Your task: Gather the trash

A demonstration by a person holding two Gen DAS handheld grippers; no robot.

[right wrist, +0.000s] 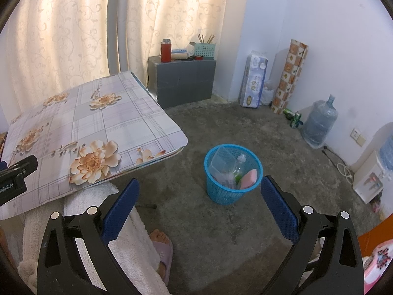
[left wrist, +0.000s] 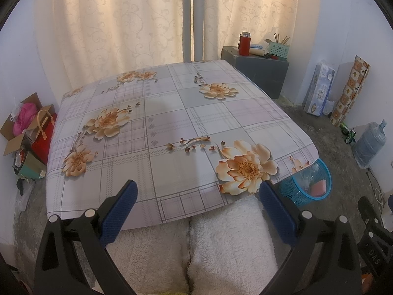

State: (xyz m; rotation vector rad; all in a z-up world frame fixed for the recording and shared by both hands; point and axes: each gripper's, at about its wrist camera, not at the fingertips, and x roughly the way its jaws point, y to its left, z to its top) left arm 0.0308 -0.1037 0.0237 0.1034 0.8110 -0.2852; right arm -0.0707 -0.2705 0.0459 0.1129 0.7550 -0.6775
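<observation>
Both tongs, left gripper (left wrist: 197, 191) and right gripper (right wrist: 200, 189), wide open, empty. Trash already inside blue basket (right wrist: 233, 172) beside table (right wrist: 110, 127). Best kept withdrawn, nothing disturbed.

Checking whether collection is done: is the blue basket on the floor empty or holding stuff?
Holding stuff: the blue basket contains a clear container, a plastic bottle and a pink item.

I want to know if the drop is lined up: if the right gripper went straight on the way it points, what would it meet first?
Probably the blue basket on the floor; it sits between the open right gripper fingers, nothing between, though depth is unclear.
</observation>
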